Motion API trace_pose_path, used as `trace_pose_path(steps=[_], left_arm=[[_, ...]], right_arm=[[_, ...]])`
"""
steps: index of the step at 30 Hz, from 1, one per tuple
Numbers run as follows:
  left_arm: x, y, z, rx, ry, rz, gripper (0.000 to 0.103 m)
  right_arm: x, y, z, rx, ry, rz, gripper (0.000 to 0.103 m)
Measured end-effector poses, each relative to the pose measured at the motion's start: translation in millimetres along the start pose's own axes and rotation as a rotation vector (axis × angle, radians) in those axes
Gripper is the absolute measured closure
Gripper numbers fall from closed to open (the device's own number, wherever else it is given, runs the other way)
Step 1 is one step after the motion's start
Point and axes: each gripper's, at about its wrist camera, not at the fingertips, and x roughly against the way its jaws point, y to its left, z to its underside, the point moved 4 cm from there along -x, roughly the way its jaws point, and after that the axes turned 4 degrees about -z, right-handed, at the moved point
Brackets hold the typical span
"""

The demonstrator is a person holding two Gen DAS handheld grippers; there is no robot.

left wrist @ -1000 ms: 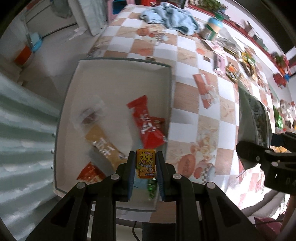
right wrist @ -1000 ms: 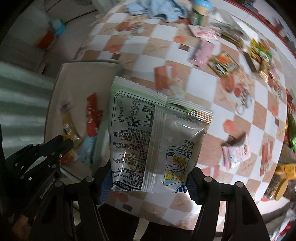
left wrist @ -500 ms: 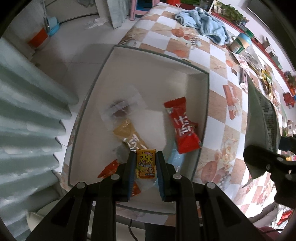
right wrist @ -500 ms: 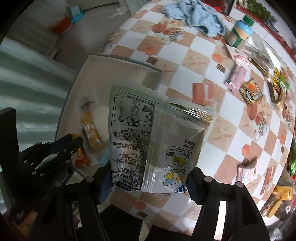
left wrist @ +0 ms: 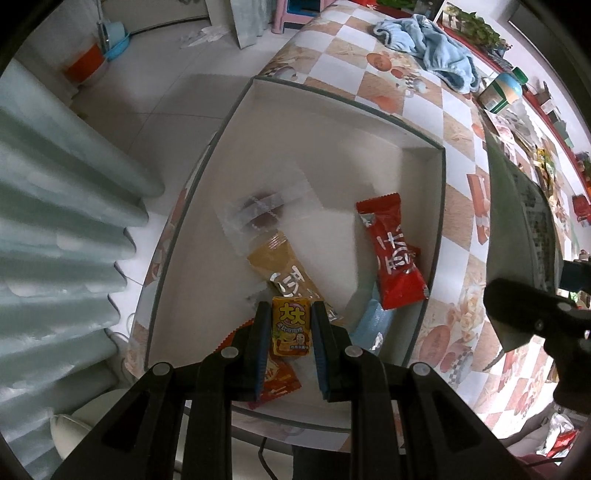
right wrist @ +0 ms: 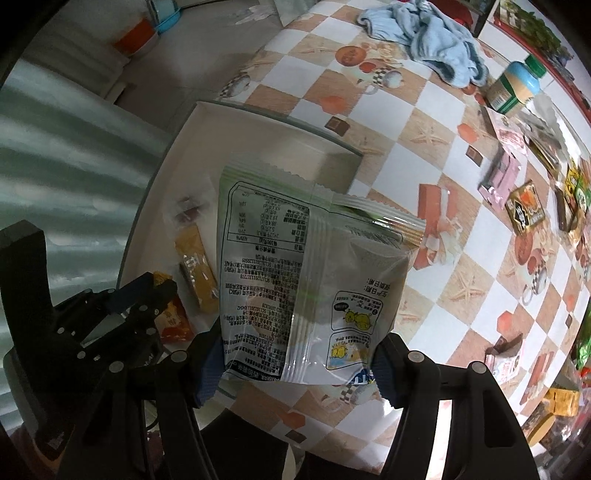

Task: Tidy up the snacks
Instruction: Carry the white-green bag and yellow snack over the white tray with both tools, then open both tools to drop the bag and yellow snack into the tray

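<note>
Table [right wrist: 436, 147] covered in checked orange-and-white cloth with printed cups and starfish. White tray [left wrist: 332, 122] sits at table's edge. Blue towel [right wrist: 428, 33] crumpled at far end; jar with blue lid [right wrist: 515, 88] on its side just beside it. Pink packet [right wrist: 500, 177] and dark orange-printed packet [right wrist: 524, 210] near middle, other snack packs strewn along right side. Small pink-and-brown packet [right wrist: 506, 354] near front edge

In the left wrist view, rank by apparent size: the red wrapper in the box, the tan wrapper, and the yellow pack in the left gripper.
1. red wrapper
2. tan wrapper, partly hidden, so close to the red one
3. yellow pack, smallest even though nearest the camera
</note>
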Motion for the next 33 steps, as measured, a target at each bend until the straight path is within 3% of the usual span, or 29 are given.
trace_pose_path(steps=[27,28,32,33], left_arm=[[-22.4,5.5,-9.2,0.016,0.033,-0.018,0.078],[-21.9,5.4,-8.7,0.015,0.032,-0.018,0.073],[-15.2,7.3,-4.8,0.029,0.006,-0.031,0.032],[-12.6,7.6,-4.5,0.031,-0.005,-0.035,0.029]], right_arm=[[-25.0,23.8,-38.7,0.048,0.035,-0.012,0.035],[-25.2,24.3,-40.7,0.051,0.035,-0.025,0.032],[-24.8,28.3,-44.3,0.057,0.035,-0.053,0.030],[-24.9,28.5,-44.5,0.057,0.037,-0.055,0.028]])
